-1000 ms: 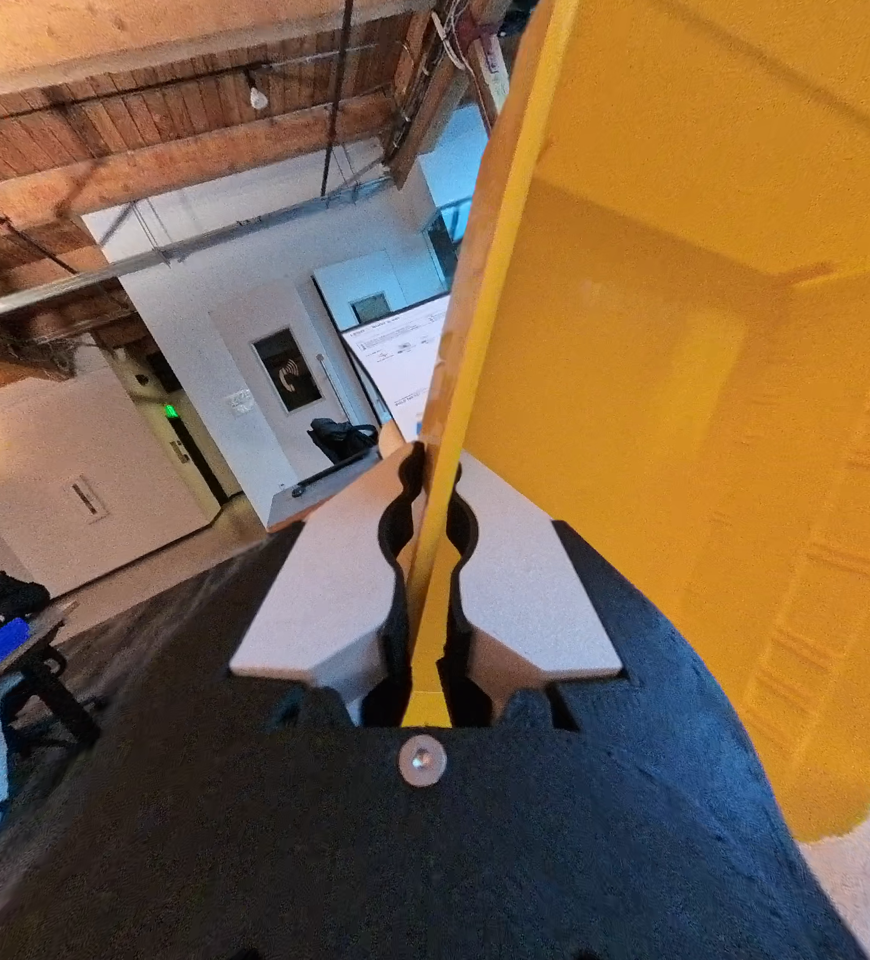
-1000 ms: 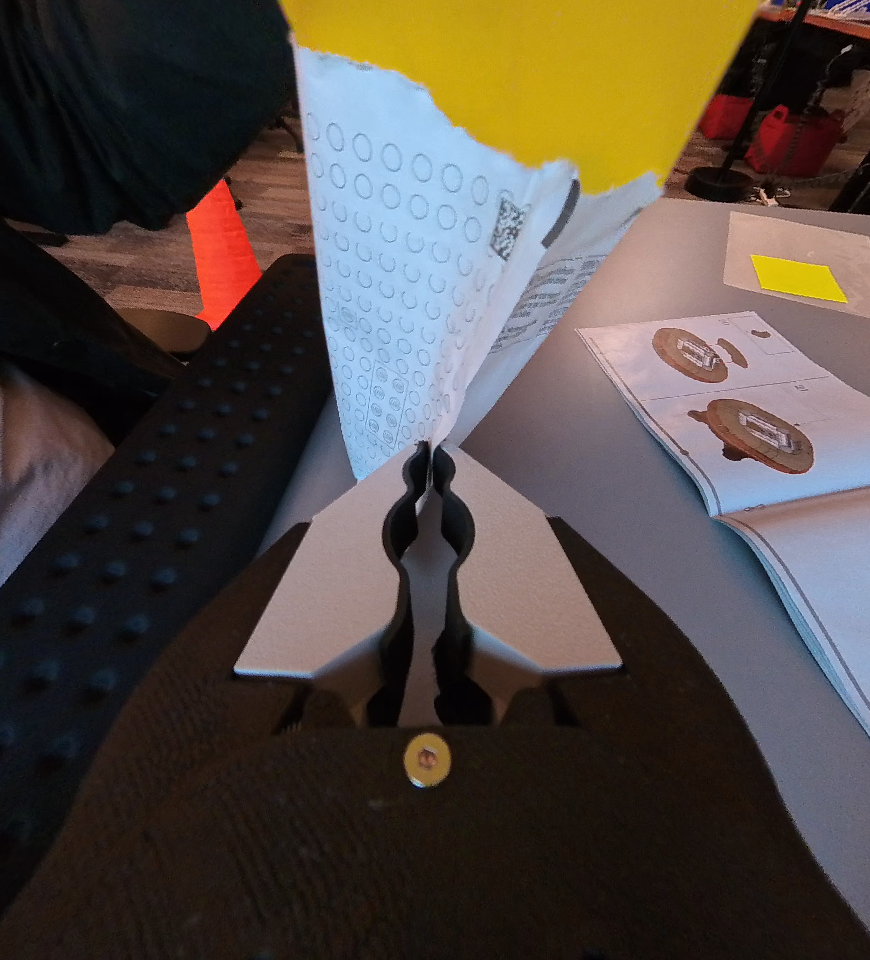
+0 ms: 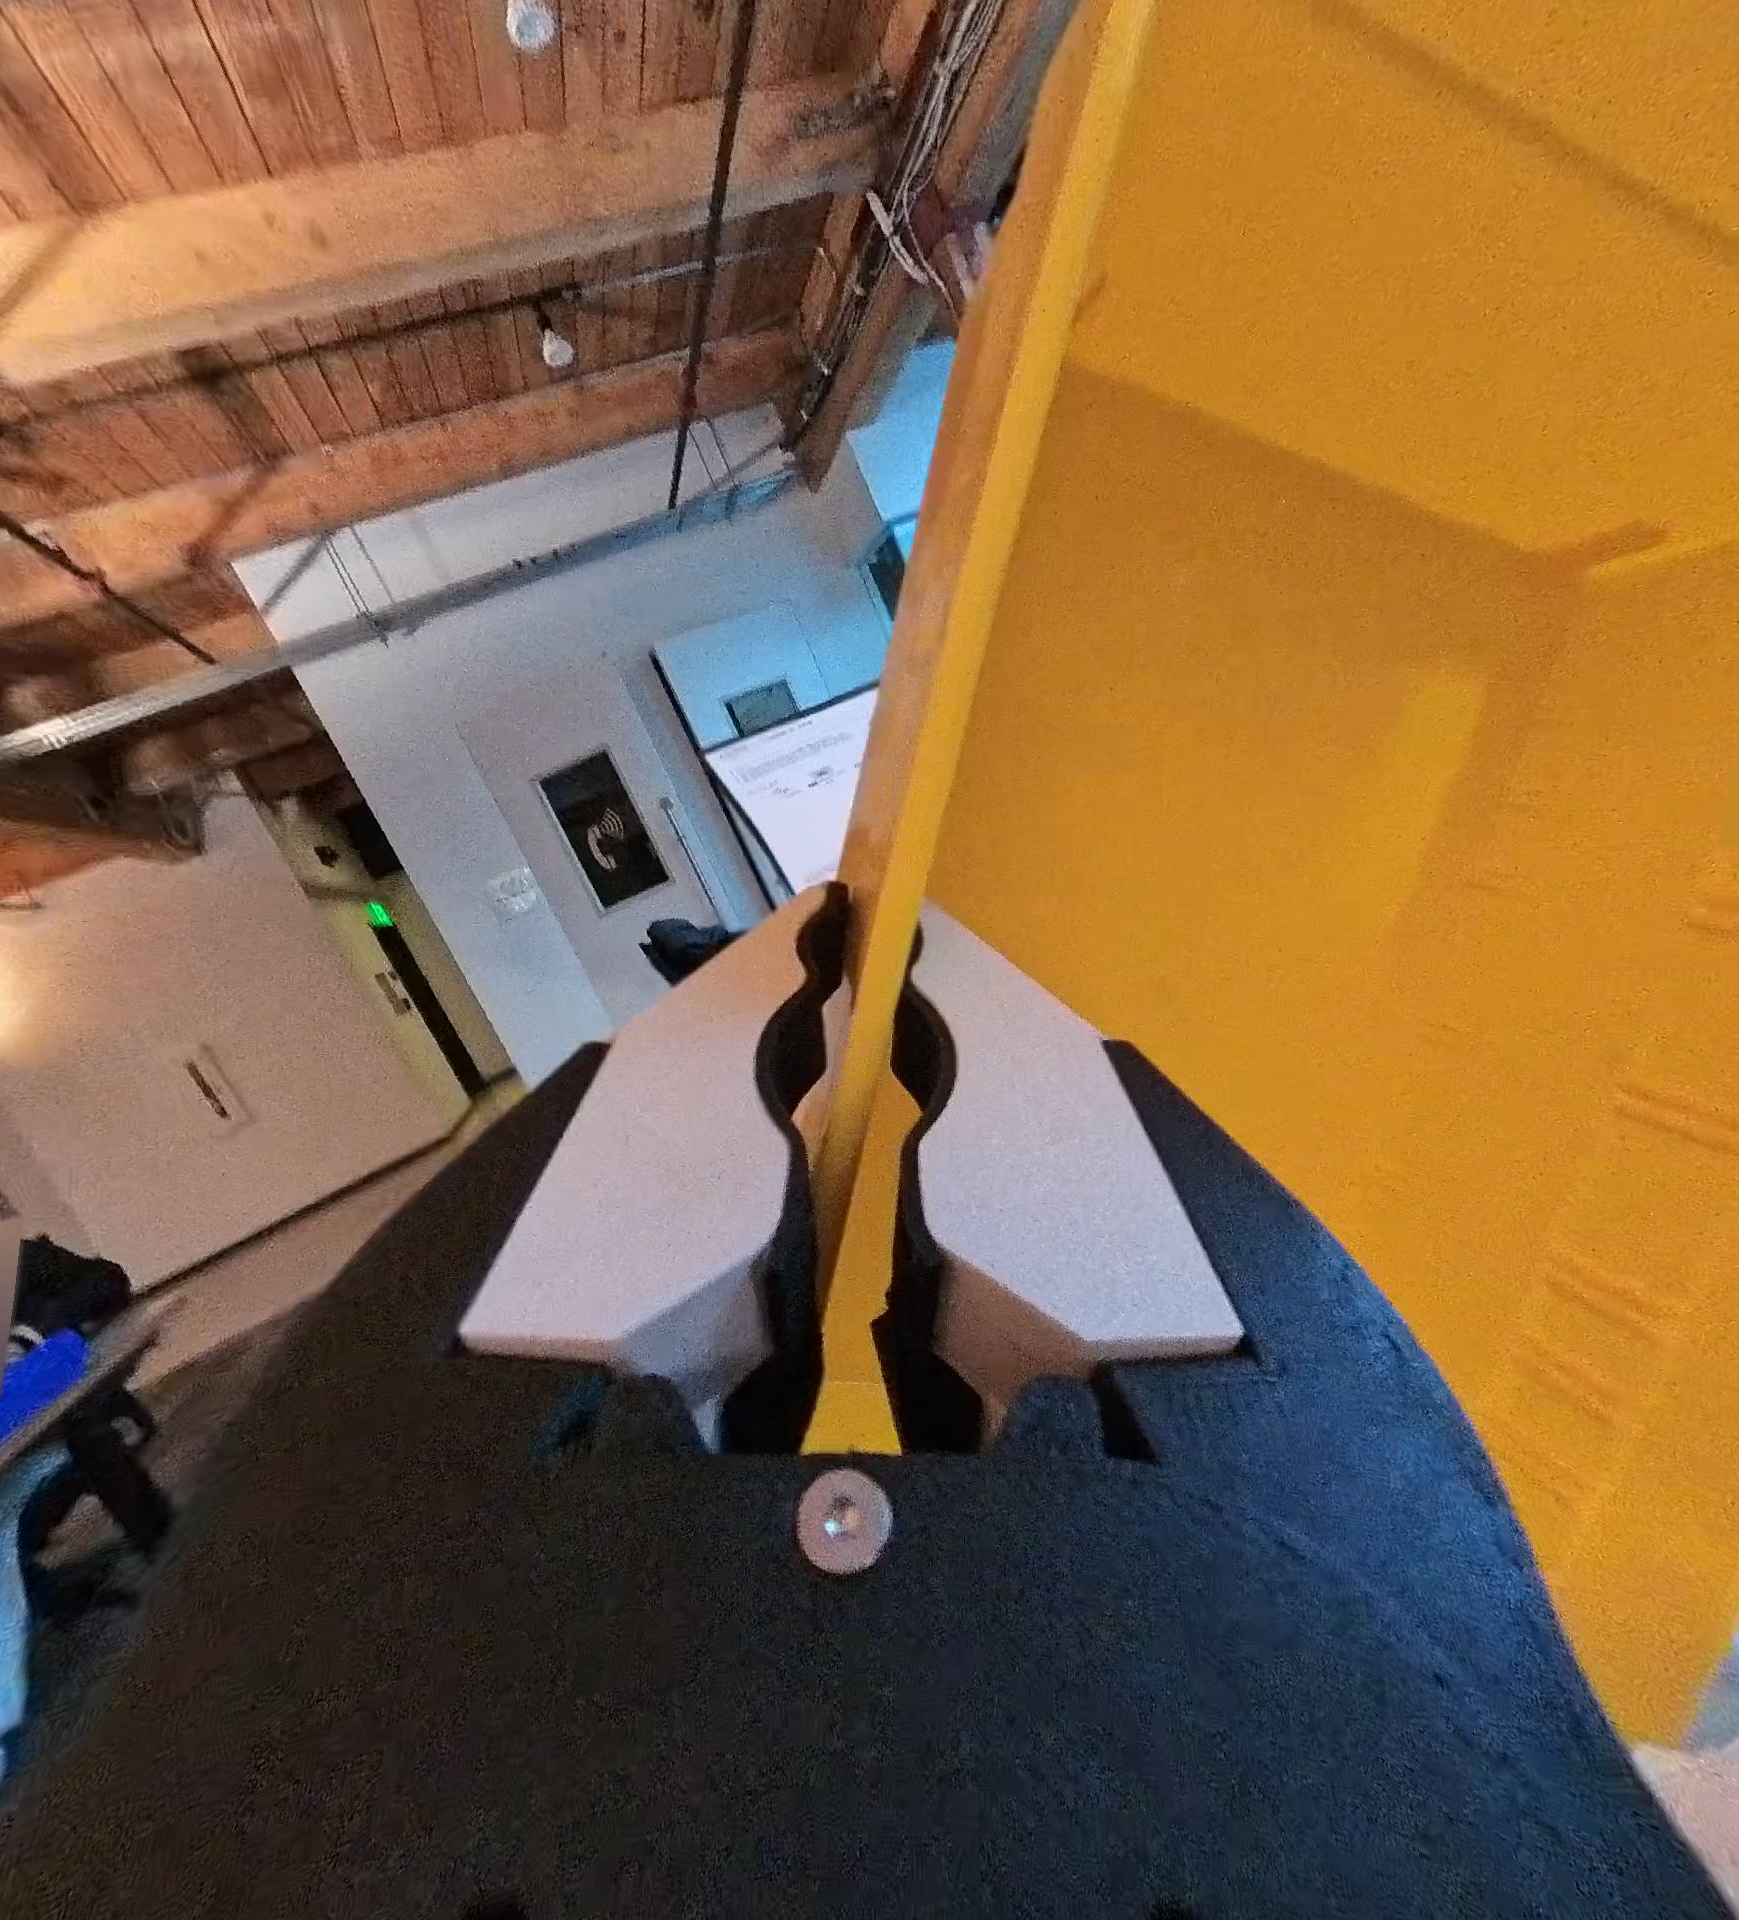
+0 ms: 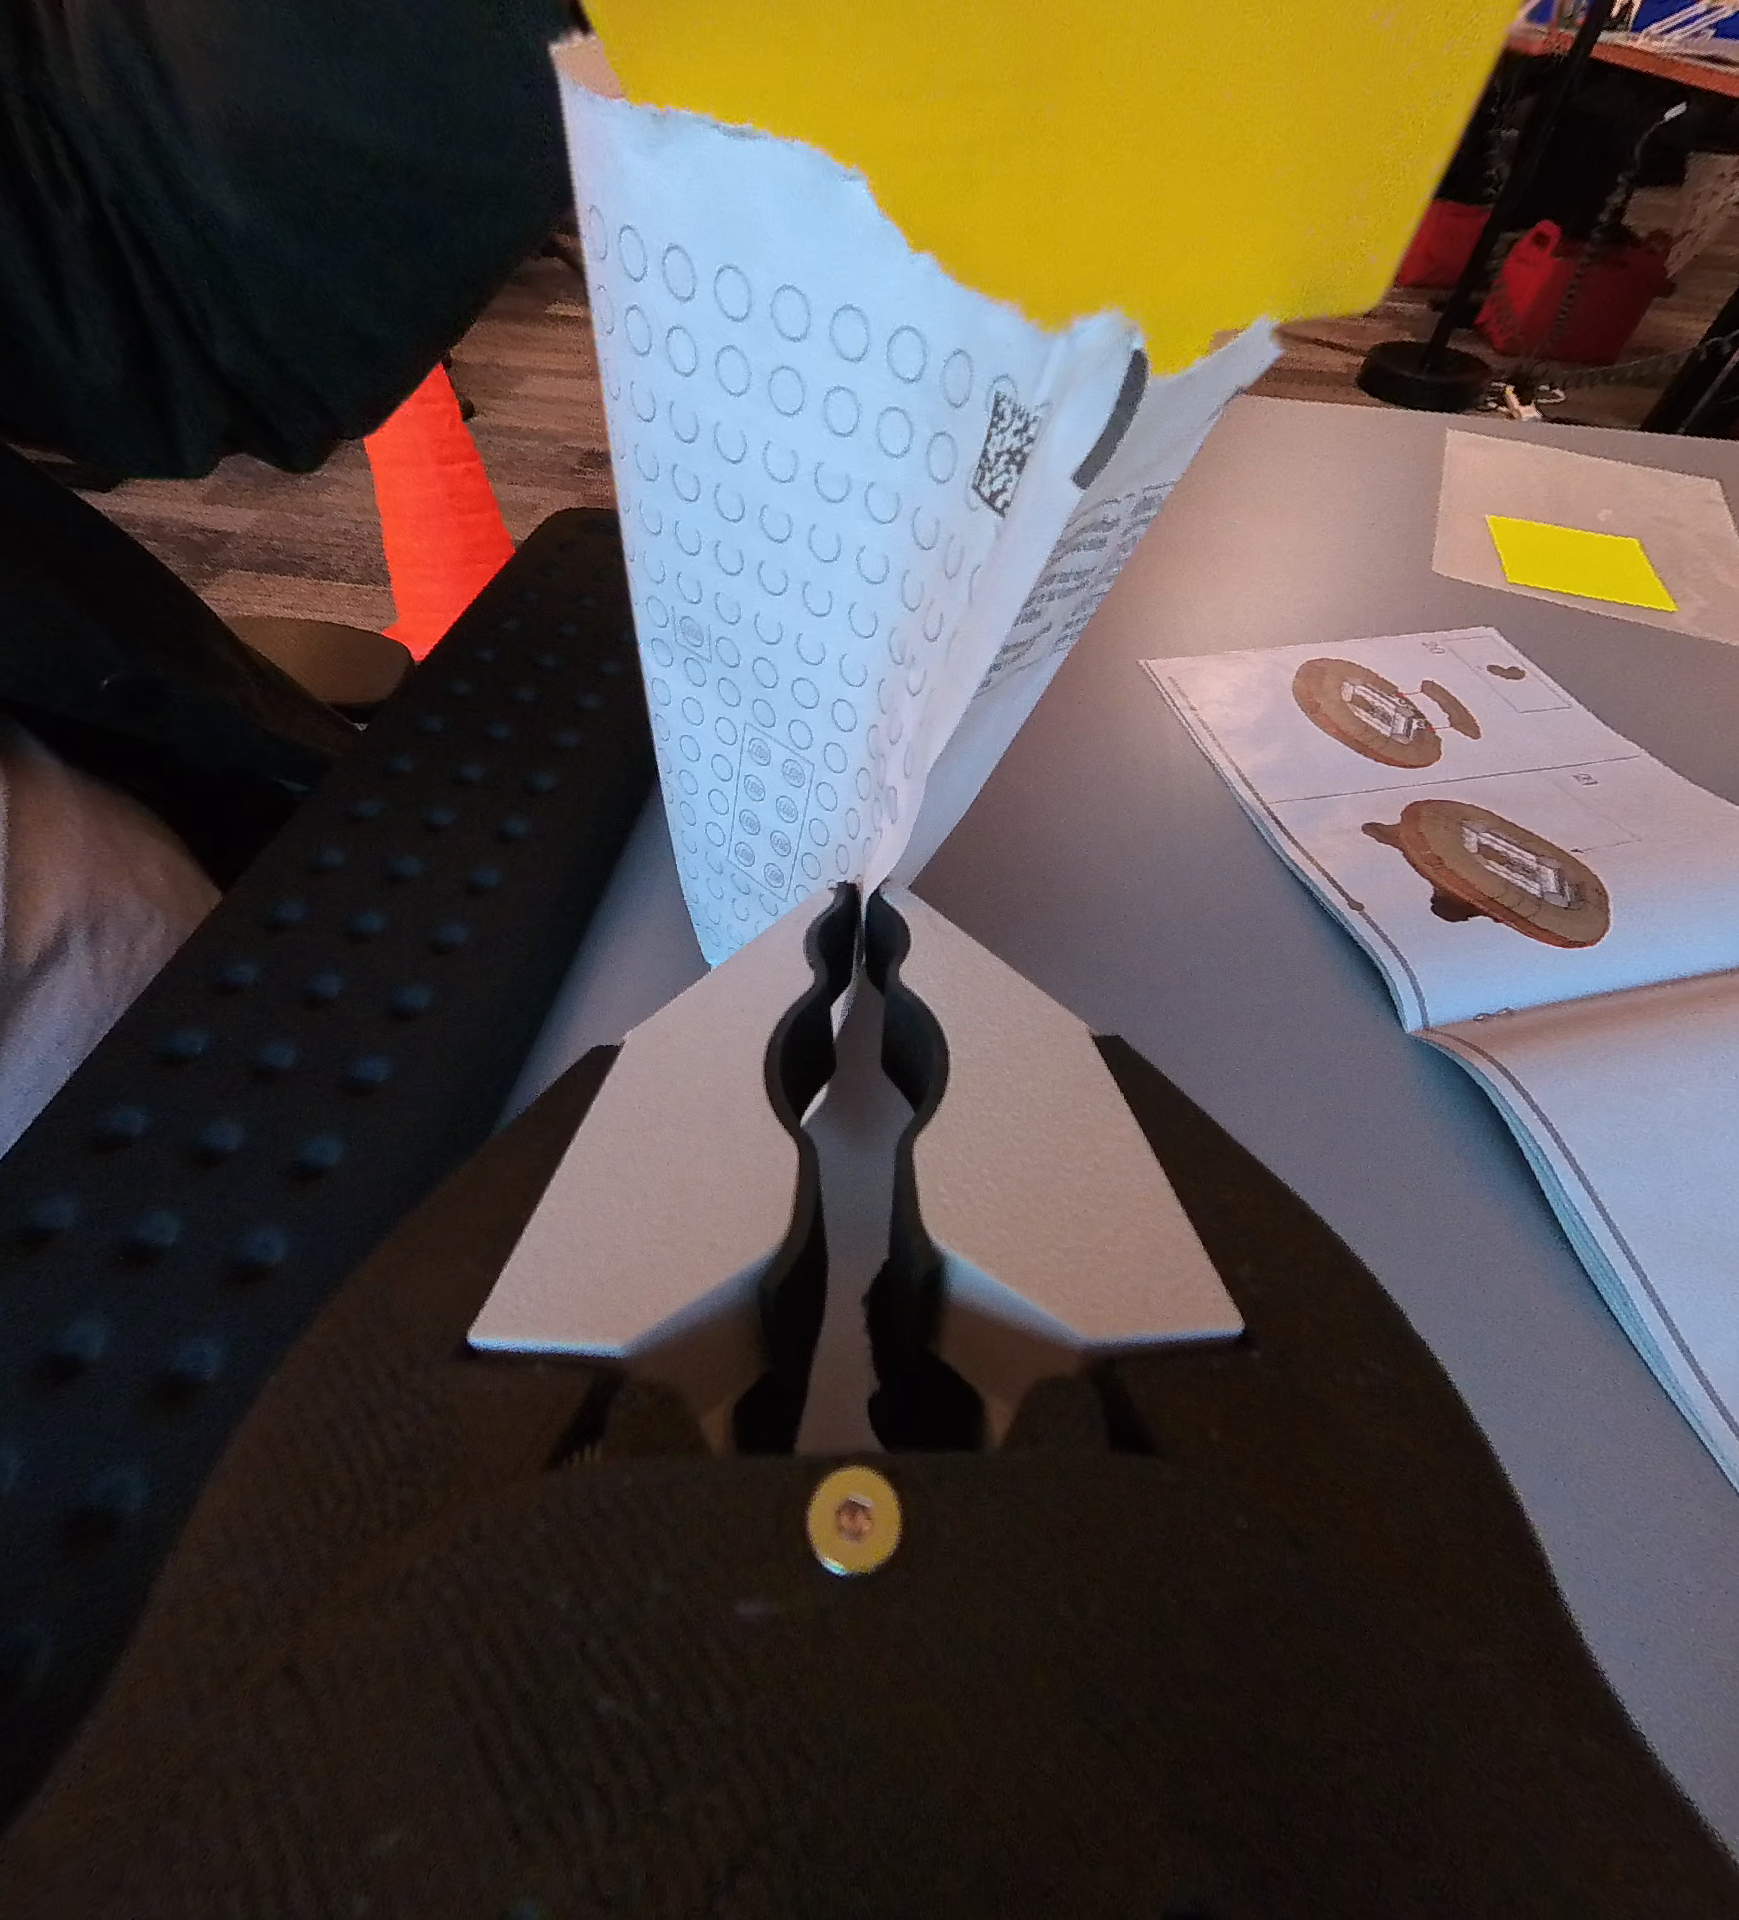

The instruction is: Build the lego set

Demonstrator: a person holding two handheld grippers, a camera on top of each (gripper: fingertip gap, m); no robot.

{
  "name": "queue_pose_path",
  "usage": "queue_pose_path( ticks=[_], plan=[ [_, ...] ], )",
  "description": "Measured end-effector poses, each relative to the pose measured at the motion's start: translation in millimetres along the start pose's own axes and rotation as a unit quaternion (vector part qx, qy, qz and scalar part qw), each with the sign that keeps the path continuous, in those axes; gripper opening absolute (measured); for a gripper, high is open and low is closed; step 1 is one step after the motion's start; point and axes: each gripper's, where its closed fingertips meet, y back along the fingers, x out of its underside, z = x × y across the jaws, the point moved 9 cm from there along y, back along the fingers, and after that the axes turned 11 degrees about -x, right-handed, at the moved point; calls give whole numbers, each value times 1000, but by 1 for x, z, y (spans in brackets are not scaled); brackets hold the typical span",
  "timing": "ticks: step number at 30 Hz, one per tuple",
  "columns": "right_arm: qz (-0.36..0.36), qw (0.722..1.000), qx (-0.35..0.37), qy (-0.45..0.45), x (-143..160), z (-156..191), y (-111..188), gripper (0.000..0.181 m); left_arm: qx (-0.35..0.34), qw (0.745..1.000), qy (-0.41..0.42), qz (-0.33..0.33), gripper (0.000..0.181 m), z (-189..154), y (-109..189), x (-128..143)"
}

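Observation:
My left gripper point(image 3: 860, 914) is shut on the thin edge of a yellow box point(image 3: 1364, 727). The box's wall fills the right of the left wrist view, and that view points up at the ceiling. My right gripper point(image 4: 860, 904) is shut on a corner of a white paper bag point(image 4: 792, 520) printed with rings. The bag rises from the fingertips. Its torn far end meets the yellow box point(image 4: 1052, 135) at the top of the right wrist view. What is inside the bag is hidden.
An open instruction booklet point(image 4: 1467, 831) lies on the grey table point(image 4: 1156, 935) to the right. A yellow square in a clear sleeve point(image 4: 1582, 561) lies behind it. A black studded panel point(image 4: 273, 1039), an orange cone point(image 4: 439, 488) and a person in dark clothing point(image 4: 169, 208) are at the left.
The left gripper has tipped a little further up with the yellow box, so more ceiling shows. The right gripper and the bag have hardly moved.

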Motion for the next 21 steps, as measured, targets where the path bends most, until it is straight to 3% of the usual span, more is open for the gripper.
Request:
queue_pose_path(
  ticks=[2, 5, 8, 12, 15, 19, 21],
  plan=[
    [-3, 1000, -3, -4, 1, -1, 0, 0, 11, 1000, -28, -8, 4, -7, 2, -2],
    [-5, 1000, -4, -7, 0, -1, 0, 0, 10, 1000, -1, 17, 4, 1, 0, 5],
    [1, 1000, 1, 0, 0, 0, 0, 0, -3, 1000, -26, -16, 4, -5, 9, -1],
    [-6, 1000, -3, -7, 0, -1, 0, 0, 7, 1000, -24, -2, 3, -3, 8, 1],
    [-2, 1000, 0, -1, 0, 0, 0, 0, 0, 997, -60, -38, 4, -14, 16, -5],
    [-4, 1000, -1, -5, 0, -1, 1, 0, 1, 999, -35, -12, 4, -8, 13, -1],
    [0, 1000, 2, 1, 0, 0, 1, 0, -9, 998, -53, -35, 4, -14, 19, -6]
  ],
)
